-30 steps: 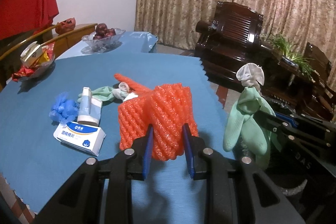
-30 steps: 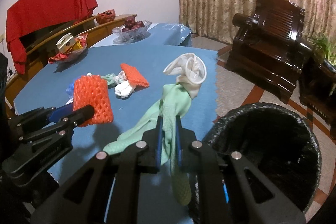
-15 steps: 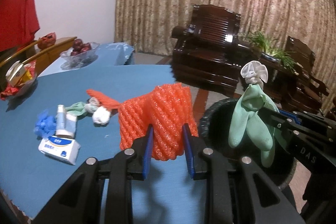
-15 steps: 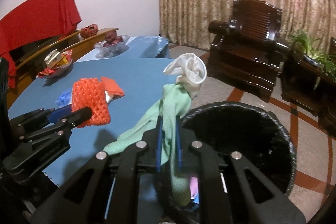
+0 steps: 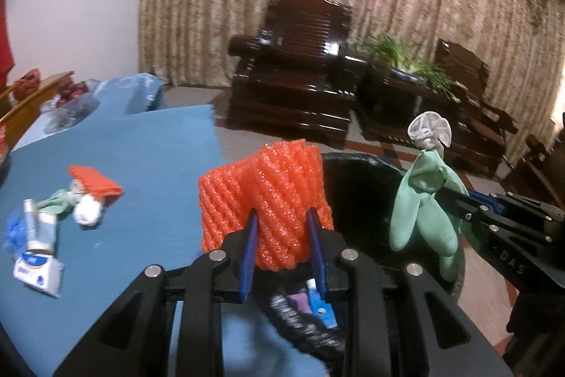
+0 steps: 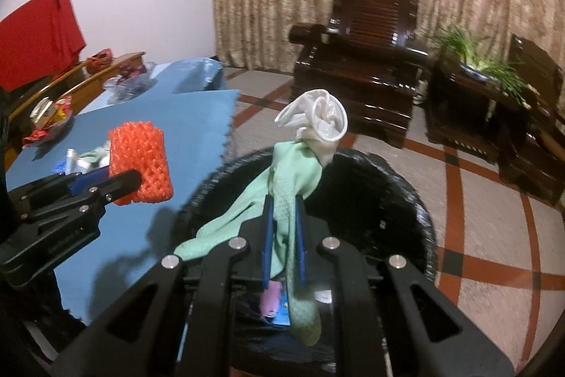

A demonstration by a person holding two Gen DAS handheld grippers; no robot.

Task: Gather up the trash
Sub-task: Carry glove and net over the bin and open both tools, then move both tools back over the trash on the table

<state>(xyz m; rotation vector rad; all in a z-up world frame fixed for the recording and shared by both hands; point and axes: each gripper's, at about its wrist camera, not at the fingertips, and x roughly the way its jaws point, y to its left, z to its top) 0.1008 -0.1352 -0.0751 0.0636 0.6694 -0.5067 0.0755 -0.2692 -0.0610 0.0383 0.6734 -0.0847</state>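
Note:
My left gripper is shut on an orange foam net sleeve, held at the near rim of a black-lined trash bin. In the right wrist view the sleeve hangs over the blue table edge, left of the bin. My right gripper is shut on a green rubber glove with a white cuff, dangling over the bin's mouth. The glove shows at the right in the left wrist view. Some coloured trash lies inside the bin.
On the blue table lie a second orange net, a white and green glove, a tube, a small white box and blue gloves. Dark wooden armchairs and a plant stand behind the bin.
Both grippers have swung right from over the table toward the bin, carrying the orange net and the green glove. The bin now fills the space below them.

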